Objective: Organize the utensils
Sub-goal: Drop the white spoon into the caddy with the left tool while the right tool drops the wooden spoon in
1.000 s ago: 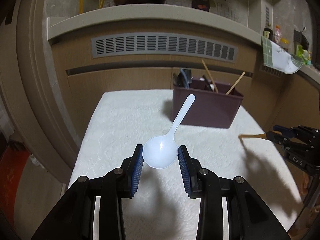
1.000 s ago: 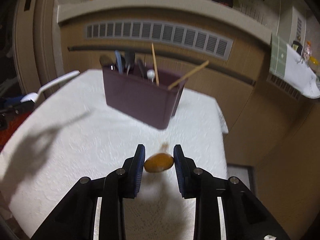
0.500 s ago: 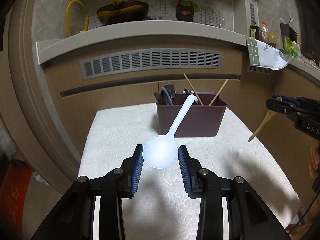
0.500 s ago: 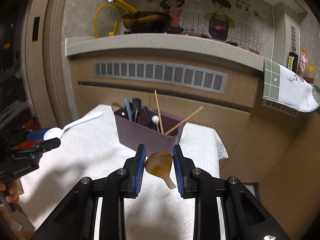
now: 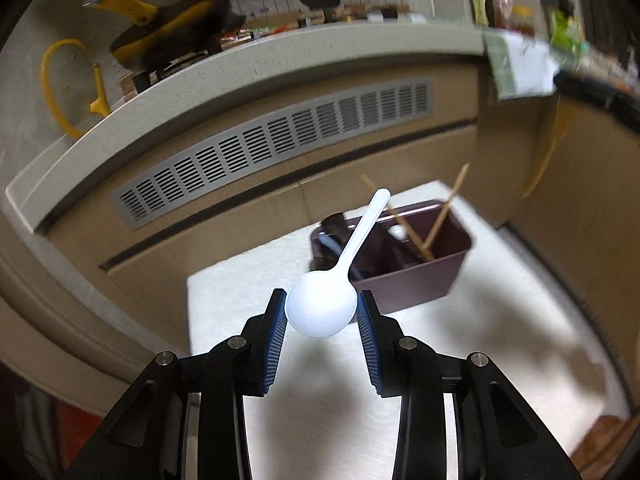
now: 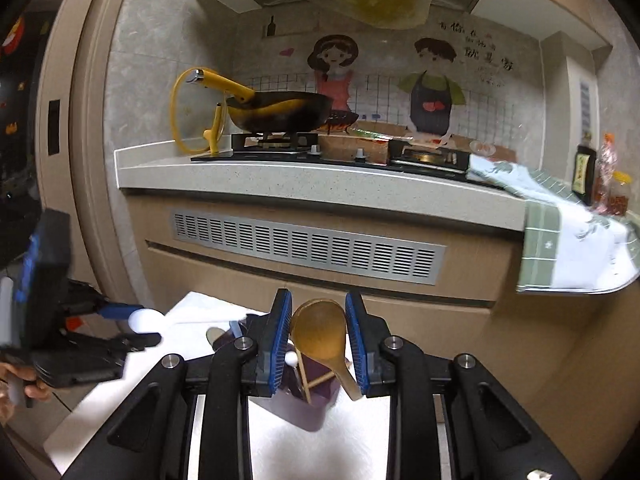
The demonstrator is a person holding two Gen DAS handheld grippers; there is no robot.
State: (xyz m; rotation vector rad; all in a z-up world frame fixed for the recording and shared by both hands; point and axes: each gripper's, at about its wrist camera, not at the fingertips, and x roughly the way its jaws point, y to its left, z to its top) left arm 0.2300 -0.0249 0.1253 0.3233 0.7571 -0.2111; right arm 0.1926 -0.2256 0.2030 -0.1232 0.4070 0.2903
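- Left wrist cam: sits behind left gripper, looks fwd along its fingers, tipped down and rolled; white cloth below, utensil bin just ahead of tips.
- Right wrist cam: behind right gripper, faces nearer level; counter front w/ vent ahead, stove above tips.
- Shared: bin, vent, cloth, counter.
- Right view catches left gripper off to its left, close by.

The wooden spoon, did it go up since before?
Yes. The wooden spoon, pinched in the right tool, rose: the purple bin now sits below it.
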